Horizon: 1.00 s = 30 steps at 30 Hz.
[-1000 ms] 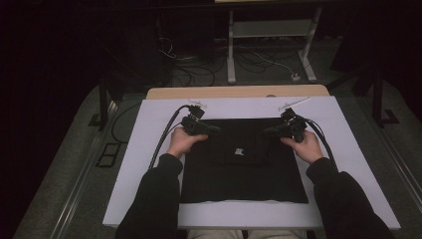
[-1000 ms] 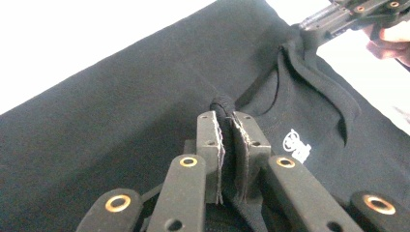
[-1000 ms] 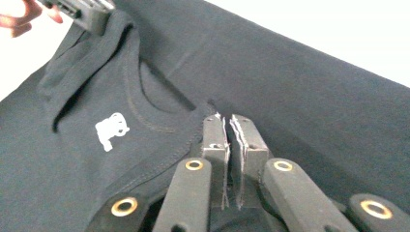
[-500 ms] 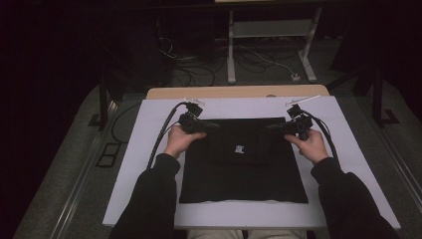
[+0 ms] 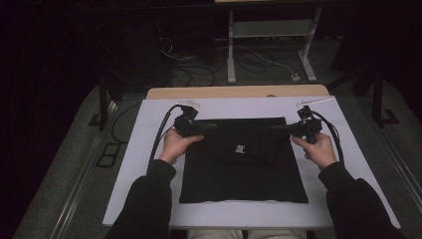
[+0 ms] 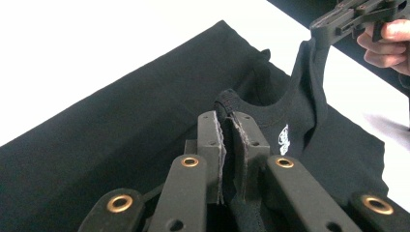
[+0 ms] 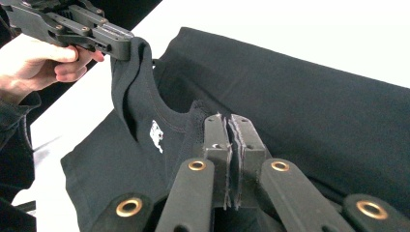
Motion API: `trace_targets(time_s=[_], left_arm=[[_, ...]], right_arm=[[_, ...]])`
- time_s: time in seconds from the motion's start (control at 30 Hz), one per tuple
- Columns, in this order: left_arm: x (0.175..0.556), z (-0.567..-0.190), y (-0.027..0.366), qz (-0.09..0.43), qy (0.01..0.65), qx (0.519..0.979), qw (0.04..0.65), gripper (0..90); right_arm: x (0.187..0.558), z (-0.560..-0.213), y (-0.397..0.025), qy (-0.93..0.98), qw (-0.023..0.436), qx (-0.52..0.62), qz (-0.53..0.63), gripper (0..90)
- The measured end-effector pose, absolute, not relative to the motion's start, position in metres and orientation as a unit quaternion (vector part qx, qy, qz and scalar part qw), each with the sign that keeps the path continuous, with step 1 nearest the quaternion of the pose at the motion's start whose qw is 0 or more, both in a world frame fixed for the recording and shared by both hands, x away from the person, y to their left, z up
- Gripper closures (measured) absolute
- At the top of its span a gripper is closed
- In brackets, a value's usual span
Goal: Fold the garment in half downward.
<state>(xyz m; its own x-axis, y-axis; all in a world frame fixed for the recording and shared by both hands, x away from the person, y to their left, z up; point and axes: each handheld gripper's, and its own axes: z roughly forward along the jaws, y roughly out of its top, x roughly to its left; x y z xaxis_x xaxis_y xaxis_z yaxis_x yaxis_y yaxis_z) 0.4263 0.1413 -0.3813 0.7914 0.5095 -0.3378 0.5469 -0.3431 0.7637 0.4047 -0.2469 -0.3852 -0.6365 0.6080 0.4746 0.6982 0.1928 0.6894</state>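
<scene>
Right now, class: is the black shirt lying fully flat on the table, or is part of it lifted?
Partly lifted. The left gripper and right gripper are each shut on the black shirt near its neckline, raising it; the lower part lies flat.

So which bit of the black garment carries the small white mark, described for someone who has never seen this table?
On the white table cover lies a black garment, its far edge pinched by the left gripper and the right gripper. Midway between them sits a small white logo, the garment's sole pale spot.
</scene>
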Motion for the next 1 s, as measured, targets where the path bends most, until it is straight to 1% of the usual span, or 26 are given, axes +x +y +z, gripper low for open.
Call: trace_targets(time_s=[0.3, 0.7, 1.0], left_arm=[[0.414, -0.381, 0.141, -0.019, 0.299, 0.827, 0.476, 81.6], [0.396, -0.386, 0.145, -0.018, 0.29, 0.824, 0.486, 81.7], [0.384, -0.391, 0.144, -0.018, 0.285, 0.83, 0.479, 81.7]], right_arm=[[0.392, -0.386, -0.254, -0.766, 0.053, -0.423, -0.481, 85.4], [0.376, -0.389, -0.259, -0.76, 0.064, -0.426, -0.486, 85.4], [0.363, -0.391, -0.256, -0.76, 0.07, -0.425, -0.486, 85.4]])
